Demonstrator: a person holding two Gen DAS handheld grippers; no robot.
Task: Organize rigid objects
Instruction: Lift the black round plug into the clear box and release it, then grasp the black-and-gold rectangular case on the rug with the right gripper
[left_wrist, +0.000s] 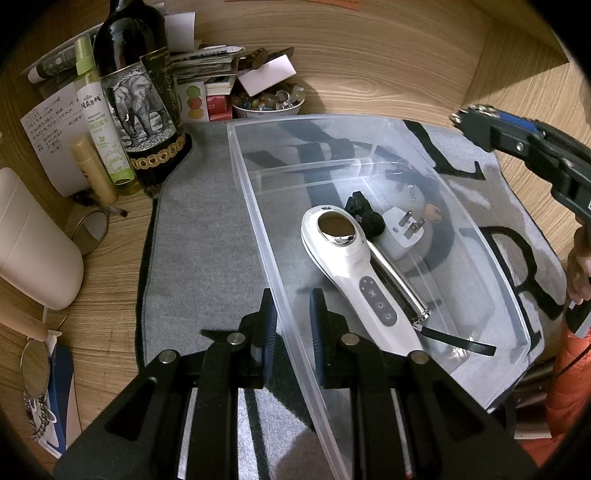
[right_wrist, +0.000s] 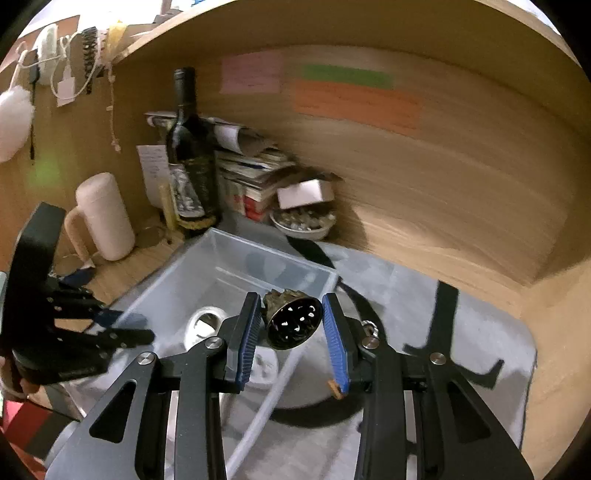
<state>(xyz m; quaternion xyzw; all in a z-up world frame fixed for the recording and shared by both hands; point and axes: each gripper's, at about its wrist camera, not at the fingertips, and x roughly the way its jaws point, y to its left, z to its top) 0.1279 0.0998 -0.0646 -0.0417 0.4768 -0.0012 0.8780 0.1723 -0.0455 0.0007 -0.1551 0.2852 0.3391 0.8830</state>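
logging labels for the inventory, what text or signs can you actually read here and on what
"REPELLENT" and "WATER": white and green spray bottle; its other print is too small to read.
Script down the side label of the wine bottle: illegible; its front shows an elephant.
Handwritten note: too small to read.
Snowflake and ring icons: button panel of the white handheld device.
Coloured sticky notes on the wall: blurred.

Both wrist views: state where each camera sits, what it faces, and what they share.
Left wrist: on the left claw, angled down at the clear bin, clamping its wall; right claw and a hand show.
Right wrist: on the right claw, over the bin, holding a perforated metal piece; left claw shows.
Shared: bin, wine bottle.
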